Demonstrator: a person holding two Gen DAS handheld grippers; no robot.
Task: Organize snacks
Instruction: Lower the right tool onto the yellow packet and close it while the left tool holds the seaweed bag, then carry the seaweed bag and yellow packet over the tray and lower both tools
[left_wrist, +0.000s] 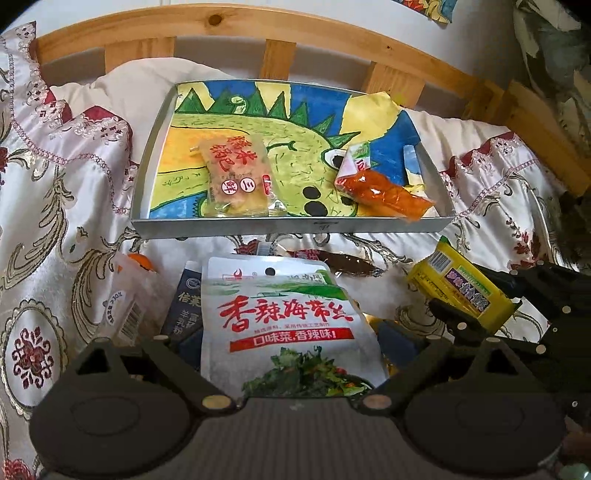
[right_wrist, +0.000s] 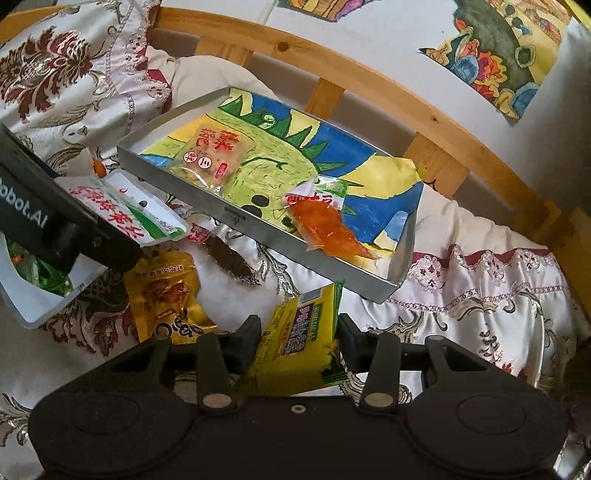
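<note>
Yellow packet (right_wrist: 295, 350) between right gripper (right_wrist: 299, 343) fingers

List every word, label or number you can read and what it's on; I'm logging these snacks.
"香辣海带丝" and "口味菜,香辣味!": white seaweed pouch.
"糯米锅巴": pale packet in the tray.
"obot.AI": left hand-held gripper body.
"30%": clear packet.
Yellow pack, orange packet, gold pouch, barcodes: too blurred.

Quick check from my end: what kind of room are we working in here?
Most likely a bedroom, with the work done on a bed. A curved wooden slatted headboard stands behind, a cream and maroon embroidered satin bedspread covers the surface, and hand-painted children's pictures hang on the white wall.
</note>
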